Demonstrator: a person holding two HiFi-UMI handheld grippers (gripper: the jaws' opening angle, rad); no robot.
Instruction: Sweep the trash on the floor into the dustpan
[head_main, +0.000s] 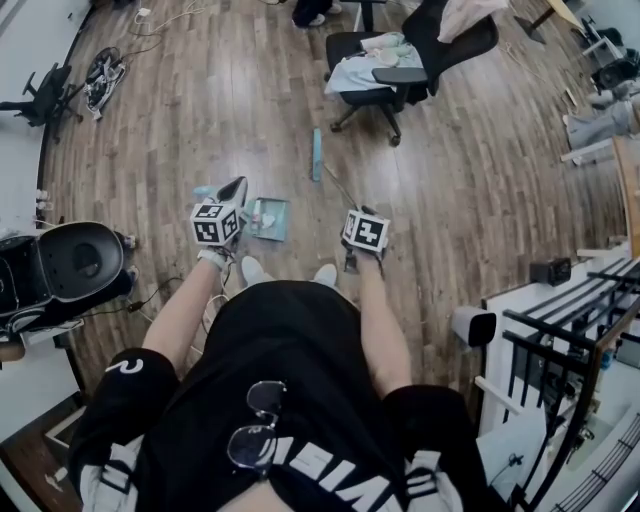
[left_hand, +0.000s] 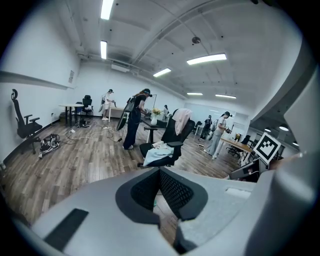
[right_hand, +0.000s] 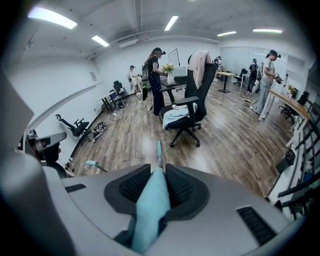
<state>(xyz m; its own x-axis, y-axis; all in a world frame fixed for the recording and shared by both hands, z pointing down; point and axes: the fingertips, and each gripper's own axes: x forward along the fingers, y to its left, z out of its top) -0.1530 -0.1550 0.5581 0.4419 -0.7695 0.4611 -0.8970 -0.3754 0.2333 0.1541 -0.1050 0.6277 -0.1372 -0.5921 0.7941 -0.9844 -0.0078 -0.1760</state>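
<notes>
**A:** Left side?
**B:** Left gripper: jaws closed tip to tip, and its own view shows nothing between them. In the head view it hangs over the floor, just left of the dustpan.

**A:** Dustpan?
**B:** Dustpan: teal, lying on the floor just beyond the person's feet, between the two grippers. A thin rod with a teal end shows close by the left gripper's jaws. Cannot tell if it is gripped.

**A:** Broom?
**B:** Broom: teal head on the floor, farther off than the dustpan and slightly right. The thin shaft slants from it to the right gripper.

**A:** Right gripper?
**B:** Right gripper: jaws clamped on the broom's teal grip, which fills the gap.

**A:** Trash?
**B:** Too small to make out.

**A:** Far right?
**B:** Chair: black, cloth on the seat, well beyond the broom.
</notes>
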